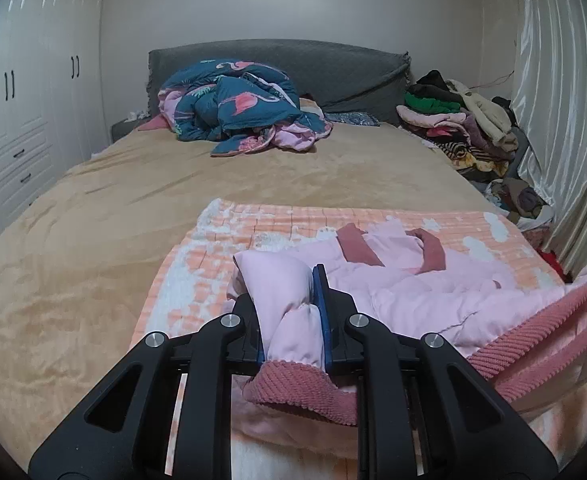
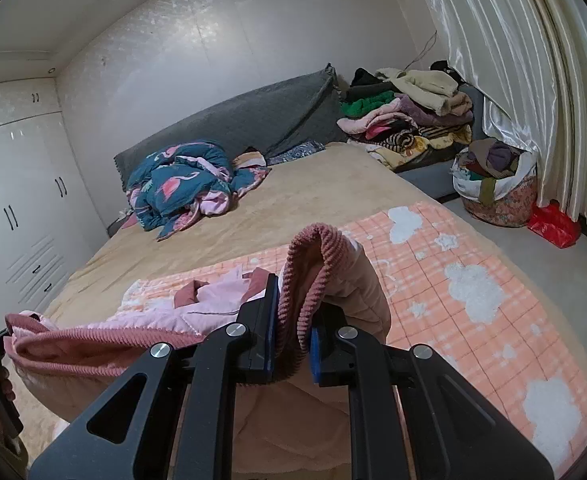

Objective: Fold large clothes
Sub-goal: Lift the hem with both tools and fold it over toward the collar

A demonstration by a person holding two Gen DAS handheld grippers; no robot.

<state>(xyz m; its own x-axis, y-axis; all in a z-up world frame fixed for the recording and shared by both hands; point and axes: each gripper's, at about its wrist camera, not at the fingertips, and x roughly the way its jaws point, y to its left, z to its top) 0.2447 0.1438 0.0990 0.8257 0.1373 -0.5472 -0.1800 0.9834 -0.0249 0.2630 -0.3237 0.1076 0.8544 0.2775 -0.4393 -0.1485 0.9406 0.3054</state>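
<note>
Pink quilted fabric fills the near end of the bed [image 1: 93, 216]: we hold a padded pink jacket [image 1: 433, 296] that lies on an orange-and-white checked blanket [image 1: 221, 240] spread over the bed's near right corner. Our left gripper [image 1: 289, 300] has its fingers [image 1: 320, 292] closed narrowly on a bunched part of the jacket, with the puffy pale cloth pinched between the blue pads and a ribbed, darker pink cuff hanging out just below them. Our right gripper [image 2: 293, 320] has its fingers [image 2: 267, 320] clamped on the ribbed dark pink hem of the same jacket, which folds up over the fingertips. In the right wrist view that hem runs as a ridge from the right gripper toward the left edge of the frame, where part of the left gripper and the hand holding it show. The jacket's body rests flat on the blanket, and its dark pink collar [image 1: 357, 246] points toward the head of the bed.

Beyond the blanket the tan bedcover is bare up to a crumpled teal flamingo-print quilt [image 1: 237, 108] lying against the grey headboard [image 1: 277, 60]. A heap of mixed clothes [image 2: 409, 116] is stacked beside the bed's far right corner, near the shiny cream curtain [image 2: 513, 60]. A full laundry basket [image 2: 497, 184] and a red bag [image 2: 553, 226] sit on the floor below the curtain. White wardrobe doors [image 1: 21, 100] line the wall off the bed's left edge.
</note>
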